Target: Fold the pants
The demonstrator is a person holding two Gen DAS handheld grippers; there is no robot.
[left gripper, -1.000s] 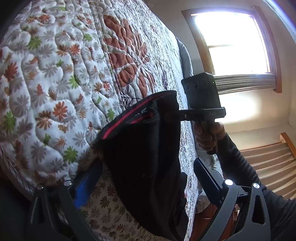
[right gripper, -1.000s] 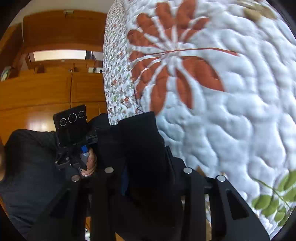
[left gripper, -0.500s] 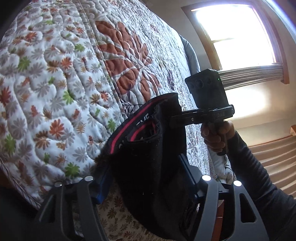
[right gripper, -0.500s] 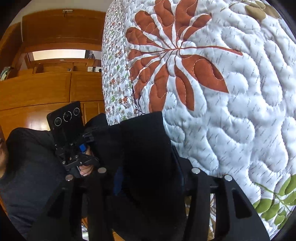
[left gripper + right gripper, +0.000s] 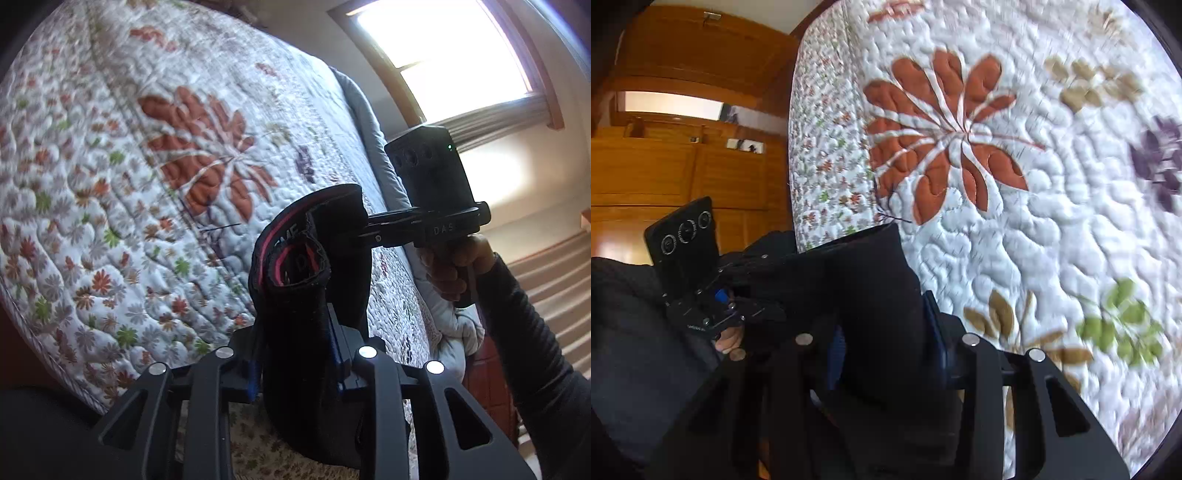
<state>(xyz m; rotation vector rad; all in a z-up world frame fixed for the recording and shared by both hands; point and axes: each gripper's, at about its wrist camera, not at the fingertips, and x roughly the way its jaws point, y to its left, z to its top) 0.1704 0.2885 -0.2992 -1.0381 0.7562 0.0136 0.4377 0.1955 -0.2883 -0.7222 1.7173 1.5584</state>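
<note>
A: Where are the pants [image 5: 295, 295] sitting?

B: Off the bed, hanging between the two tools. The left gripper [image 5: 295, 350] has its jaws closed on a bunched fold of the black fabric, which rises straight up between them to the waistband [image 5: 284, 240] (black with a red stripe and some lettering I cannot read).

A: And the other side?

B: The right gripper [image 5: 886, 343] is clamped on black cloth too. From its own camera the fabric fills the gap between the jaws and stands up in a dark hump in front of the lens. In the left wrist view that same tool reaches in from the right and its tip meets the top edge of the waistband, with the person's right hand [image 5: 450, 266] wrapped round the handle below.

A: What lies behind?

B: A floral quilt [image 5: 147, 166] covering the bed, with a big rust-orange flower just beyond the waistband. The cloth hangs close to the bed's near edge; whether it touches the quilt I cannot tell. There is a bright window [image 5: 443, 48] at upper right, and wooden cabinets [image 5: 683, 166] show in the right wrist view.
</note>
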